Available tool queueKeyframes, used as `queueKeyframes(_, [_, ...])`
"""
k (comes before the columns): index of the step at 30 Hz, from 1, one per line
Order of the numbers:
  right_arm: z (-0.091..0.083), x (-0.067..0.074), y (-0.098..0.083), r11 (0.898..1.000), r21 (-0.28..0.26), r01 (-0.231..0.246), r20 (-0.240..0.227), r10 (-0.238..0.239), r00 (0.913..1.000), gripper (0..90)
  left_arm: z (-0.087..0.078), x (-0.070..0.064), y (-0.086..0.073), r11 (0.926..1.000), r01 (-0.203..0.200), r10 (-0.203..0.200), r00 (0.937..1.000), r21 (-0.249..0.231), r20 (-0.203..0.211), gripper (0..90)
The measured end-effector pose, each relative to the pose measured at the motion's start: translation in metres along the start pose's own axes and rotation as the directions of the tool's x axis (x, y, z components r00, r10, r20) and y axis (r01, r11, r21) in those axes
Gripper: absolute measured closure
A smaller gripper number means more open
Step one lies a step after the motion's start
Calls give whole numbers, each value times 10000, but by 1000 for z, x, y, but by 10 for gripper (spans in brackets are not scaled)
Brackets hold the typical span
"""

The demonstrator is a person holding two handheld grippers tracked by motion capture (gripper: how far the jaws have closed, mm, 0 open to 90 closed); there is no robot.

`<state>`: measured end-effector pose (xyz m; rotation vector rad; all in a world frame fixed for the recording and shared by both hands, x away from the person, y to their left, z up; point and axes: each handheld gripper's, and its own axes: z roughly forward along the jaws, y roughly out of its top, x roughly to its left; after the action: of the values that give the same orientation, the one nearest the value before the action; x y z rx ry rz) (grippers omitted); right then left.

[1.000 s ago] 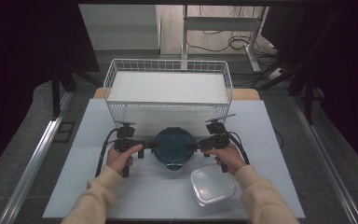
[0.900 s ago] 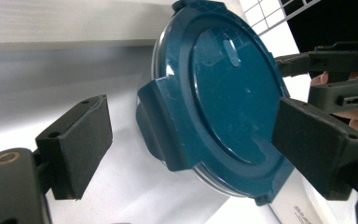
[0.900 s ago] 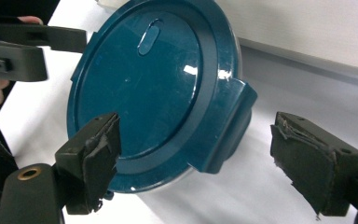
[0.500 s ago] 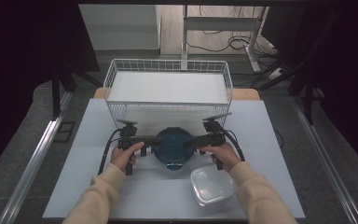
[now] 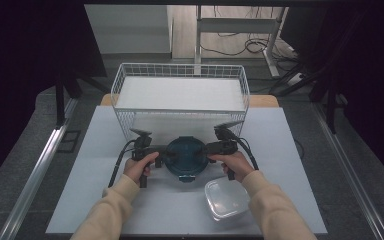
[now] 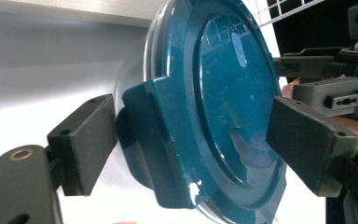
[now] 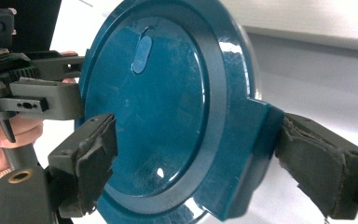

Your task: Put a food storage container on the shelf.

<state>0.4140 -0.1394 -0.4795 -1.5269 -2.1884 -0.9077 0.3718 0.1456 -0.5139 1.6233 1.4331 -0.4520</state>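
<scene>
Two grippers flank one round teal-lidded container (image 5: 185, 158) at table centre: left gripper (image 5: 156, 153) at 9 o'clock, right gripper (image 5: 211, 148) at 3 o'clock, each with jaws spread around a lid latch. Both have edged inward, probably to unclip. One clear container (image 5: 226, 198) at 5 o'clock, one wire basket (image 5: 180, 107) at 12.

We have brought our right gripper (image 5: 211, 148) and left gripper (image 5: 163, 155) closer against the round teal container (image 5: 184, 156) over the last second, hands drawn slightly inward toward it.
</scene>
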Motion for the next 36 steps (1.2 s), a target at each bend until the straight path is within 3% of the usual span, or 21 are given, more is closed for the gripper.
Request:
queueKeyframes(9, [6,-3,2,9989,374,-281,-122,286,9995,166,6,2,-1,9996,173,-176,9998,221,116,180])
queueKeyframes(12, [7,-5,2,9975,539,-452,-18,453,9990,226,7,1,-2,9992,237,-234,9997,328,-92,219])
queueKeyframes(17, [6,-9,4,9946,663,-799,-189,813,9965,251,4,1,-3,9988,260,-255,9996,407,-127,238])
queueKeyframes(29, [-2,-11,3,9907,573,-1231,-522,1261,9906,352,-1,-4,-5,9981,571,-564,9978,221,-338,280])
queueKeyframes(36, [-7,-6,0,9931,352,-1121,-564,1140,9919,386,-5,-4,-8,9979,646,-644,9977,92,-201,296])
